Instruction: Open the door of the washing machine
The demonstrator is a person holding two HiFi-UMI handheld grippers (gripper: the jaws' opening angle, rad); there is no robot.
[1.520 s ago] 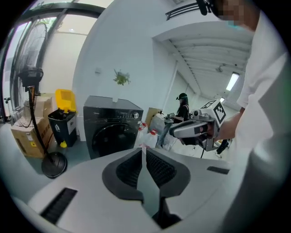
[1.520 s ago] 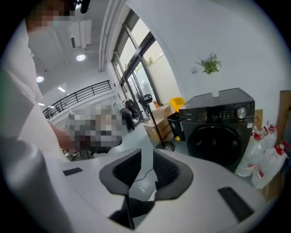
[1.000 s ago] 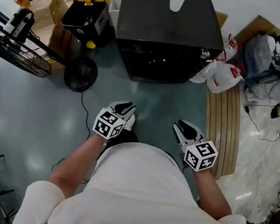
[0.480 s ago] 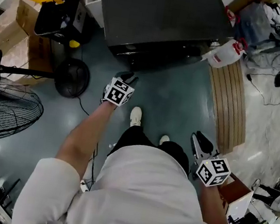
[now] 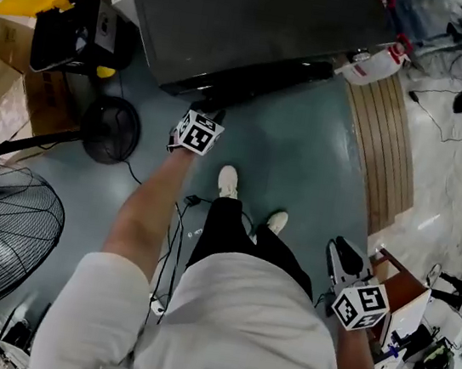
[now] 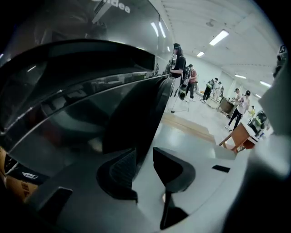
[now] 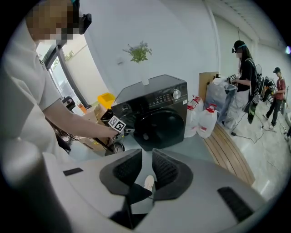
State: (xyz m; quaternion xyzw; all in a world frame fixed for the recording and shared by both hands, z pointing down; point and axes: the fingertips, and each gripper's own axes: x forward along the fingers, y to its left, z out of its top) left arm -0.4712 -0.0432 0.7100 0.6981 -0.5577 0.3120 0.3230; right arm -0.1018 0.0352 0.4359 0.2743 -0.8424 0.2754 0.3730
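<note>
Left tool has dropped from waist to washing machine front. Jaws opening, door edge between them, not gripped. Right tool hangs well back from machine, jaws closing, empty. Door looks shut; grasp likely next.

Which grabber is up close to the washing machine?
The left gripper: it is right at the washing machine, a dark edge of it between its opening jaws. The right gripper hangs back beside the person, jaws closing on nothing.
</note>
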